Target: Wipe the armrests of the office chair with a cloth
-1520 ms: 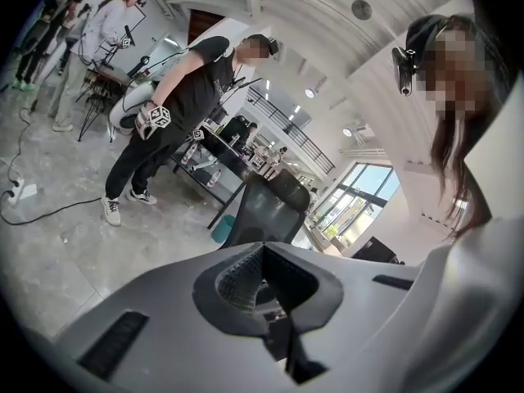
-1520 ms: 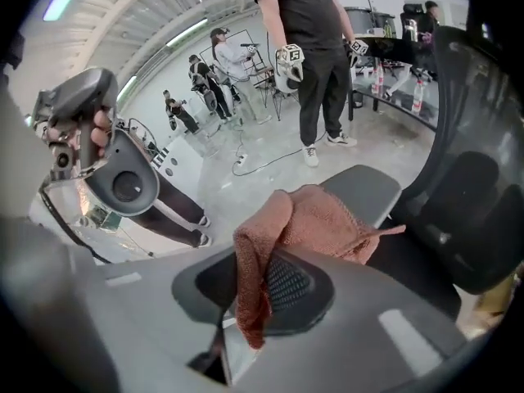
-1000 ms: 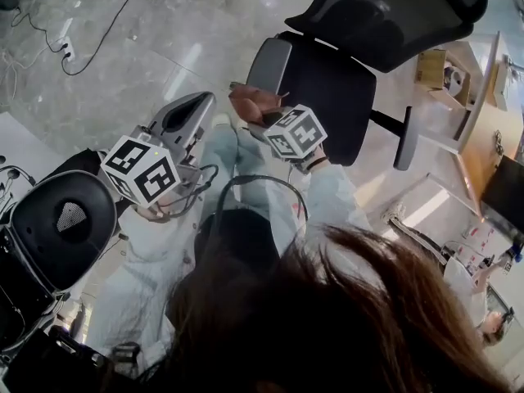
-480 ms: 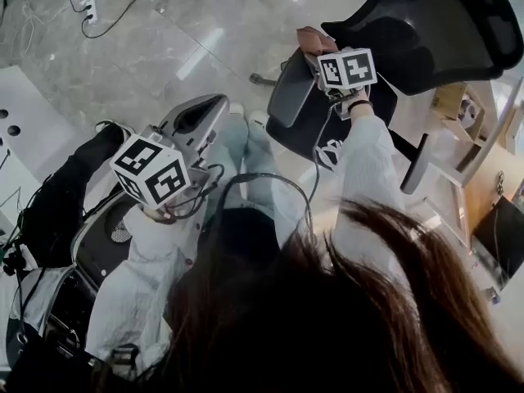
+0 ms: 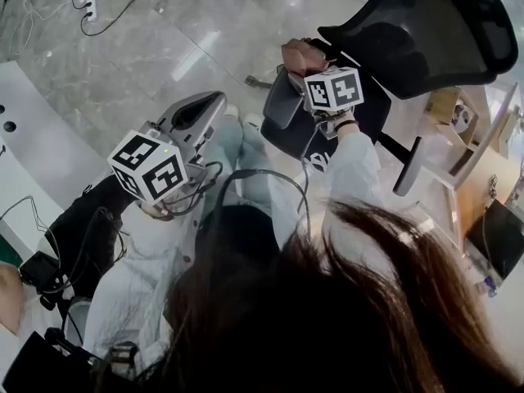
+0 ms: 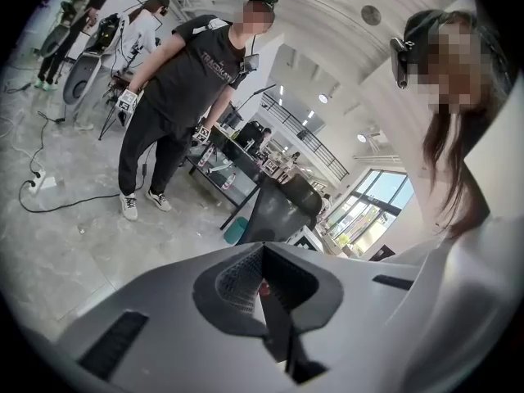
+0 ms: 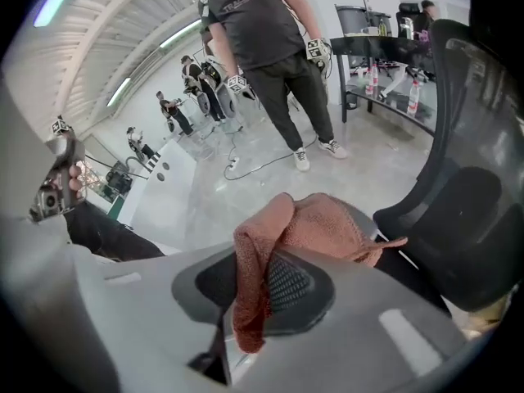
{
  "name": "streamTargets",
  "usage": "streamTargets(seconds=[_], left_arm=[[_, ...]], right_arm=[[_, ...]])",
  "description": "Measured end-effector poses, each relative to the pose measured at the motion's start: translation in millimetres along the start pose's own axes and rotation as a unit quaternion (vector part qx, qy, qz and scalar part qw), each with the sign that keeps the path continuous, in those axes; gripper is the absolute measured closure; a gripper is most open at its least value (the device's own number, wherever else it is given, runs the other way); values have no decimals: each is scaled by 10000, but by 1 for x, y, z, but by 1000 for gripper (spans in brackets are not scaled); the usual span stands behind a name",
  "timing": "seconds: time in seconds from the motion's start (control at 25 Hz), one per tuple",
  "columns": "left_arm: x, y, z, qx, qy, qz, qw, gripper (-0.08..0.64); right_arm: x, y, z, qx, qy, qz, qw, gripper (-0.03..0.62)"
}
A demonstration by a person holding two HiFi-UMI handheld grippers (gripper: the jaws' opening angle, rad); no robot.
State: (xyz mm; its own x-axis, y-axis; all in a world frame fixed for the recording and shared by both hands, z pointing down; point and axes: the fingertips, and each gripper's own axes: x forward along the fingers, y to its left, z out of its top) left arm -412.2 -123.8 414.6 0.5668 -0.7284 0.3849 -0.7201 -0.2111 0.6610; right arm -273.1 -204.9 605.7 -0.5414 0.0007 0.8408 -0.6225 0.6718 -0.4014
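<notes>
The black office chair stands at the upper right of the head view, its grey left armrest turned toward me. My right gripper is shut on a reddish-brown cloth and presses it onto that armrest's top. In the right gripper view the cloth bunches between the jaws of the right gripper, with a strip of armrest and the chair back behind it. My left gripper is held near my body, off the chair. Its jaws are shut on nothing.
A person in black stands on the marble floor facing me. Cables and a power strip lie at the upper left. A white table is at the left, with black gear below it. A wooden desk stands on the right.
My right gripper carried the cloth from in front of the seat up onto the armrest, then slid it slightly along it. The left gripper has hardly moved.
</notes>
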Motion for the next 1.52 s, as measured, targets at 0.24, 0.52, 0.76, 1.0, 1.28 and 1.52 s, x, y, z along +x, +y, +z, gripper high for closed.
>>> streamTargets(seconds=[0.24, 0.52, 0.76, 1.0, 1.28, 1.52], left_arm=[[9, -13, 5, 121, 51, -160, 9998, 557], [7, -26, -1, 235, 52, -270, 9993, 557], [2, -39, -3, 381, 51, -317, 9988, 557], [-8, -54, 1, 644, 21, -440, 9970, 557], [-25, -87, -21, 1029, -60, -564, 9931, 557], [-33, -126, -34, 1405, -203, -659, 9877, 557]], right_arm=[[-5, 72, -53, -145, 96, 594, 9981, 537], [-9, 123, -96, 2, 183, 1114, 9936, 537], [-26, 136, -100, 171, -278, 1367, 9901, 537], [-119, 113, -41, 761, -2844, 1158, 9486, 537], [-250, 112, -24, 1004, -5028, 947, 8533, 537], [-302, 135, -44, 771, -5446, 641, 8327, 537]])
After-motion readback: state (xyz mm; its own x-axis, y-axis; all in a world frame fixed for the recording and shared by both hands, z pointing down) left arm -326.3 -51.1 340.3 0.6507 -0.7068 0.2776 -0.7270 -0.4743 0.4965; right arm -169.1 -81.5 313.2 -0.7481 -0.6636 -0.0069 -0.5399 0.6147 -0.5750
